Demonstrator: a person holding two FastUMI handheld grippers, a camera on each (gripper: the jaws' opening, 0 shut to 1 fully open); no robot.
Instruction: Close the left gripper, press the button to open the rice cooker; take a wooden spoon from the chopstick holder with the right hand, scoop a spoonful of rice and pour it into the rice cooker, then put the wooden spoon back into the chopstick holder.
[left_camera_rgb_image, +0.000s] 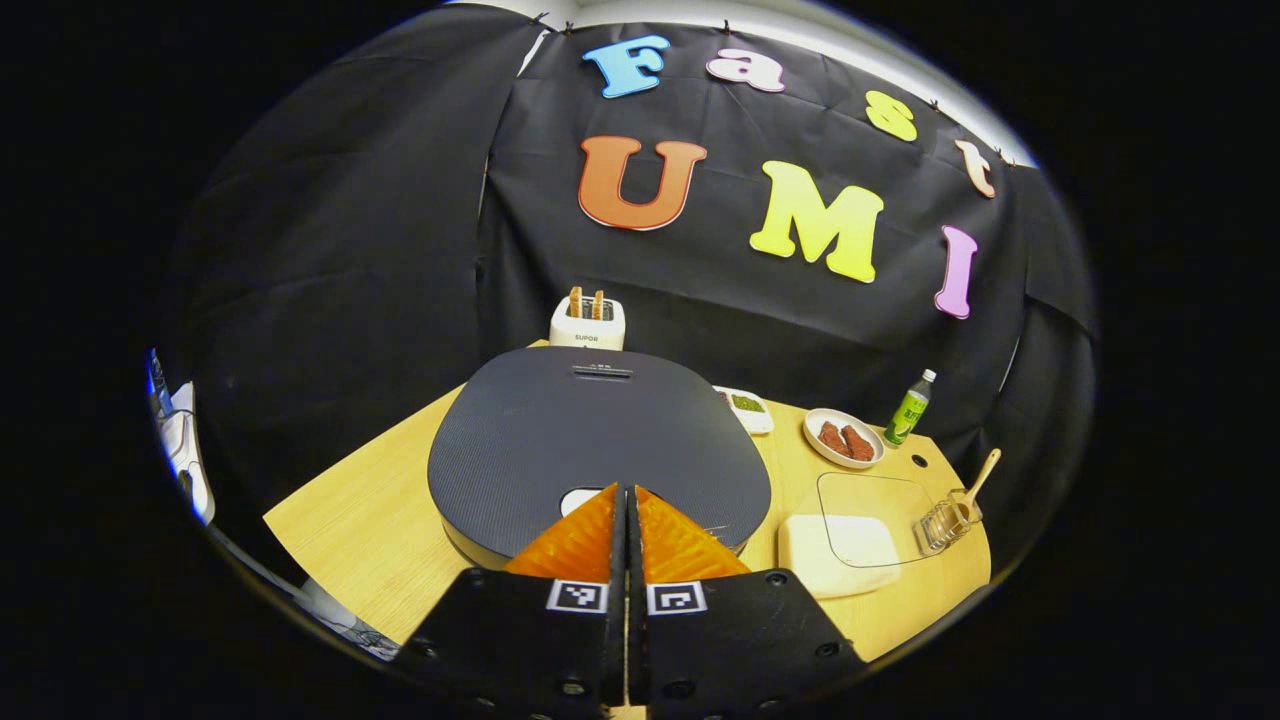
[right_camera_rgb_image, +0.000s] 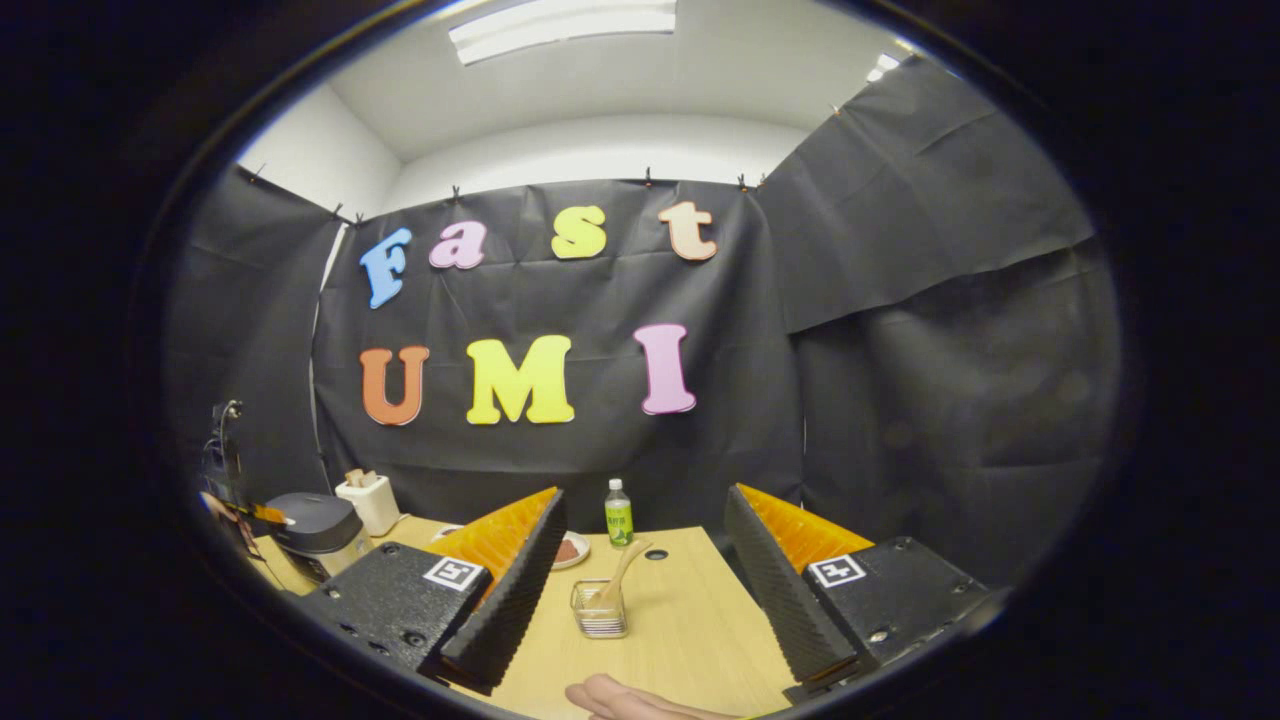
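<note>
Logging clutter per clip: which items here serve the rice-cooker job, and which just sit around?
Job: rice cooker, still shut; wooden spoon standing in chopstick holder; clear-lidded rice box; left gripper, shut; right gripper, open.

Lying about: toaster, green bottle, plate of meat, small white tray.

Light wood-grain desk (left_camera_rgb_image: 340, 520) carries the dark-lidded rice cooker (left_camera_rgb_image: 590, 440). White toaster (left_camera_rgb_image: 588, 322) just behind cooker. To cooker's right: small white dish of greens (left_camera_rgb_image: 748, 406), round plate with brown pieces (left_camera_rgb_image: 843, 437), green bottle (left_camera_rgb_image: 909, 408), clear-lidded white rice box (left_camera_rgb_image: 840, 545), wire chopstick holder with wooden spoon (left_camera_rgb_image: 950, 518).
</note>
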